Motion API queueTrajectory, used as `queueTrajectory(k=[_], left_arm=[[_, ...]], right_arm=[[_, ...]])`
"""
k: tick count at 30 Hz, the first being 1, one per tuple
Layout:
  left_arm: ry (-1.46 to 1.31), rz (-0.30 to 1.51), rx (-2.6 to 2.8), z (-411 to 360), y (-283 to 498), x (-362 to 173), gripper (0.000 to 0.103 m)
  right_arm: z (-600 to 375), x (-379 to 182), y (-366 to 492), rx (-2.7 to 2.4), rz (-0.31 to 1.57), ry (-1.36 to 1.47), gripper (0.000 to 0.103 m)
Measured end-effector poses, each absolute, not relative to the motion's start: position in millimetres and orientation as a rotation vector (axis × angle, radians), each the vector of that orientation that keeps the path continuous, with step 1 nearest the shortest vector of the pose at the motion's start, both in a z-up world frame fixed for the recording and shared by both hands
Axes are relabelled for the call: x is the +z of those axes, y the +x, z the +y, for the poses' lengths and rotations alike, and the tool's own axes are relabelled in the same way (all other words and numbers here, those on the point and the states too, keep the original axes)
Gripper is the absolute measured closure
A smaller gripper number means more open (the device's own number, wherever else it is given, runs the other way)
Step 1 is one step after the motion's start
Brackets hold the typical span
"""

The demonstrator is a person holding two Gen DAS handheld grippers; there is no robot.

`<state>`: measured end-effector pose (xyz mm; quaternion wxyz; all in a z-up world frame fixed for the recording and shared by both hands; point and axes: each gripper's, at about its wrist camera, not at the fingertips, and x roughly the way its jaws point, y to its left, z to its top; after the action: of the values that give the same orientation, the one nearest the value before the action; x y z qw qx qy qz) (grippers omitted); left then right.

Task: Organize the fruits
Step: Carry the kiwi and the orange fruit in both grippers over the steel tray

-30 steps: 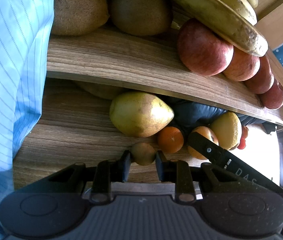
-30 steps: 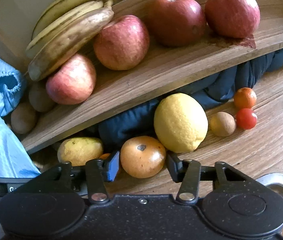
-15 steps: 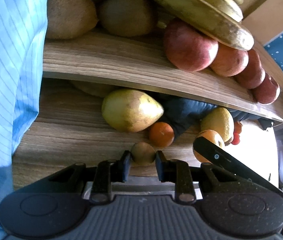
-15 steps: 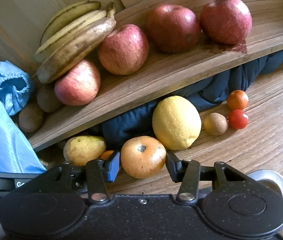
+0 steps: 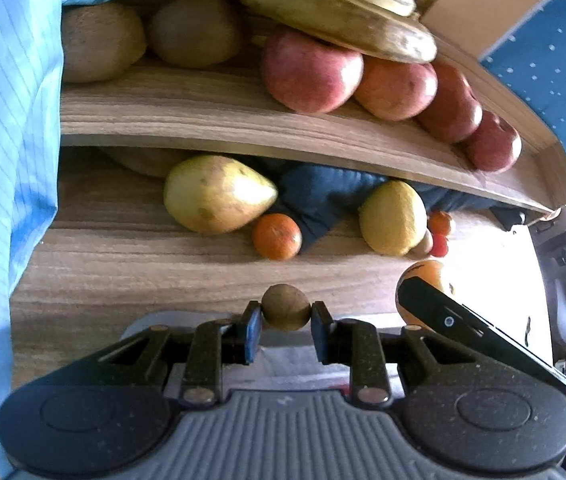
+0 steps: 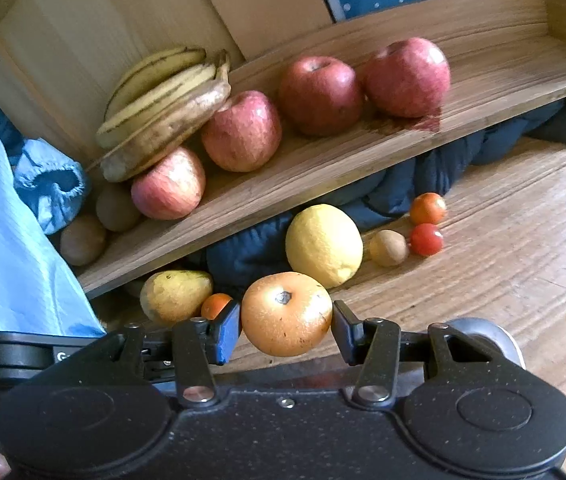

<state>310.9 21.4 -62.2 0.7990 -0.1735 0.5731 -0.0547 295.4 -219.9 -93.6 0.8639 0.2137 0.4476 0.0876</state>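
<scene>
**Both tongs carry fruit in front of the wooden shelf**

In the left wrist view, a light blue striped sleeve (image 5: 7, 160) fills the left edge. Beside it on the wooden shelf (image 5: 203, 116) sit two kiwis (image 5: 99, 46), then a row of red apples (image 5: 311, 72) with a bunch of bananas (image 5: 331, 8) lying across the first ones. Under the shelf, on the table (image 5: 123, 256), lie a pear (image 5: 215, 194), a small orange (image 5: 277, 237) just beside it, a dark blue cloth (image 5: 315, 196) and a lemon (image 5: 393, 218). The left tongs (image 5: 285, 322) are nearly closed, their pads pressed on a small brown fruit (image 5: 285, 307). To the right, the right tongs' black finger crosses an orange-brown round fruit.

In the right wrist view, the right tongs (image 6: 286, 328) stand partly open and clamp that orange-brown round fruit (image 6: 286, 314) from both sides, stem scar toward the camera. Beyond it on the table rest the pear, the lemon, another small brown fruit (image 6: 388, 248) and two small red-orange fruits (image 6: 427, 224), close together. The far right of the shelf is bare.
</scene>
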Motion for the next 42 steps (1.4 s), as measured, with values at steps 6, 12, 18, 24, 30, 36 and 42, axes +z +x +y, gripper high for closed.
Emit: queueTrajectory(k=[6, 12, 18, 24, 30, 36, 42], left_arm=[[-0.359, 1.222, -0.131, 10, 295, -54, 0.074], [-0.345, 1.227, -0.149, 0, 279, -51, 0.074], [-0.338, 1.248, -0.161, -9, 263, -52, 0.074], [-0.322, 1.275, -0.181, -23, 248, -57, 0.074], [-0.308, 1.3, -0.207, -35, 236, -61, 0.074], [-0.296, 1.328, -0.231, -43, 226, -67, 0.074], [-0.282, 1.352, -0.248, -48, 221, -72, 0.074]], right_arm=[[-230, -84, 273, 0.175, 0.913, 0.453, 0.053], [-235, -77, 250, 0.172, 0.898, 0.454, 0.053], [-244, -75, 225, 0.155, 0.903, 0.448, 0.053], [-253, -74, 199, 0.137, 0.908, 0.449, 0.053], [-261, -76, 177, 0.116, 0.926, 0.454, 0.053], [-265, -79, 160, 0.097, 0.951, 0.455, 0.053], [-267, -85, 148, 0.068, 0.988, 0.443, 0.053]])
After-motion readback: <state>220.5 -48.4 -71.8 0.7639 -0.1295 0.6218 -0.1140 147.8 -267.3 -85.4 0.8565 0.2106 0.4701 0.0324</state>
